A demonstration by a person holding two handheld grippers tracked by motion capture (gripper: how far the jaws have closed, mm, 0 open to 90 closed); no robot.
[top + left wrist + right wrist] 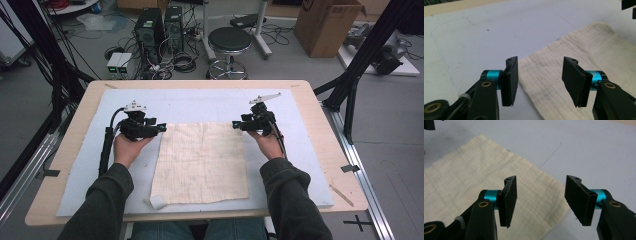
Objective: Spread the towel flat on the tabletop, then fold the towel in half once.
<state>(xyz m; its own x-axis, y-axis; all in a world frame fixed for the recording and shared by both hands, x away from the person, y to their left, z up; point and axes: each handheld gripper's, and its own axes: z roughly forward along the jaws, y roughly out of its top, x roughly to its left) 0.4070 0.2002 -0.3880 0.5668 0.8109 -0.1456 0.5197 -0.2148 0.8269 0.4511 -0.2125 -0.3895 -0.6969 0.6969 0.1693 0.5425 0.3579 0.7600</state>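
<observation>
- On the desk (320, 165), a pale mat (300, 150) covers most of the top; a cream cloth (202, 162) lies flat on it, centred, its near edge close to the mat's near edge.
- Left tongs (162, 127): jaws apart, gripping nothing, poised at the cloth's far left corner. In the left gripper view (539, 82) the cloth (574, 62) edge runs between the jaws, which straddle that corner.
- Right tongs (235, 124): jaws likewise apart and empty, at the far right corner. In the right gripper view (540, 202) the cloth (486, 175) corner sits between and below the jaws.
- Whether either pair touches the fabric cannot be told.
- Judgement: the mirrored placement, one pair to each far corner, suits a two-handed pinch, likely to lift or fold the cloth toward the near edge.
- A small white scrap (157, 201) lies beside the cloth's near left corner, well apart from both tongs.
</observation>
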